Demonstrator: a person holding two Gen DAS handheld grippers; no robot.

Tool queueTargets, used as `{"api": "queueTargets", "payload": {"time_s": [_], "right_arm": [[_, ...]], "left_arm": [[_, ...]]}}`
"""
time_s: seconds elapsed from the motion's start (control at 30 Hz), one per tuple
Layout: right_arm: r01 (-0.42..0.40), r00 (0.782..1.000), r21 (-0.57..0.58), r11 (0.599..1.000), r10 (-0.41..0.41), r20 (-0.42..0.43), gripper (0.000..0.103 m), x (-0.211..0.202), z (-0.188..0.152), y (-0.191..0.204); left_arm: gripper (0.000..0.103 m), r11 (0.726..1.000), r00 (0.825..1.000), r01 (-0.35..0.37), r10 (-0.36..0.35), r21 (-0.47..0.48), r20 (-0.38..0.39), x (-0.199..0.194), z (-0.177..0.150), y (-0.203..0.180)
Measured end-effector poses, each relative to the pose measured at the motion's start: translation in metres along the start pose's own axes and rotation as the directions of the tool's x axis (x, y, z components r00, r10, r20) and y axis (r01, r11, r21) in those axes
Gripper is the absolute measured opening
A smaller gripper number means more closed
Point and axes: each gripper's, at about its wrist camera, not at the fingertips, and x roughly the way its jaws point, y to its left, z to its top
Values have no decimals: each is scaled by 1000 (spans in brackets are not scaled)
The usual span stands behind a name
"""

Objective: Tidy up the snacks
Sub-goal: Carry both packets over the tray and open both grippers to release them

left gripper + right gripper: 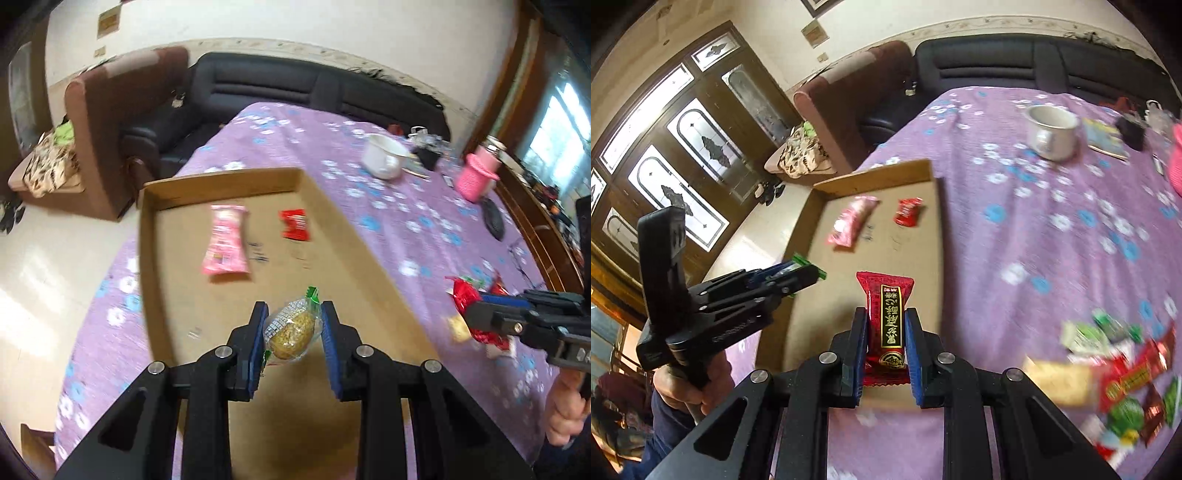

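My left gripper (294, 332) pinches a clear-wrapped golden round snack (291, 334); my right gripper (886, 347) pinches a dark red wrapped snack (886, 325), long axis running along the fingers. Both hang over the near end of the cardboard tray (934, 236), where a pink packet (226, 240) and small red packet (294, 224) lie farther ahead.

Home living room: black sofa (258, 88), brown armchair (107, 122), floral purple tablecloth (406, 229), glazed wooden doors (683, 147).

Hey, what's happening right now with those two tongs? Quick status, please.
Left tongs shut on clear-wrapped cake. Right tongs shut on red bar. Both over cardboard tray. Nothing blocking.
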Motion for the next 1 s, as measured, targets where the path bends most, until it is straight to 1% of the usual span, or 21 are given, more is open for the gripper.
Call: {"api": "queueTargets", "payload": {"time_s": [0.1,0.17,0.3,0.47,0.7,1.0], "right_arm": [[13,1000,-5,1000,-13,-23,21,29,18,9],[26,999,3,1000,-26,-42,21,46,26,11],[59,995,12,998,-58,-79,21,86,41,15],[91,991,10,996,-90,-103,21,117,47,18],[136,987,-8,991,-136,-92,22,136,54,22],[117,991,11,993,-116,-62,22,126,59,18]], "left_arm": [[28,999,999,-26,25,-30,-27,14,12,22],[28,997,997,-60,58,-46,-44,26,19,35],[28,992,994,-91,85,-84,-73,44,28,58],[28,990,993,-92,84,-104,-77,51,31,70],[28,991,995,-81,73,-110,-73,56,36,68],[29,992,995,-89,84,-90,-58,57,39,61]]}}
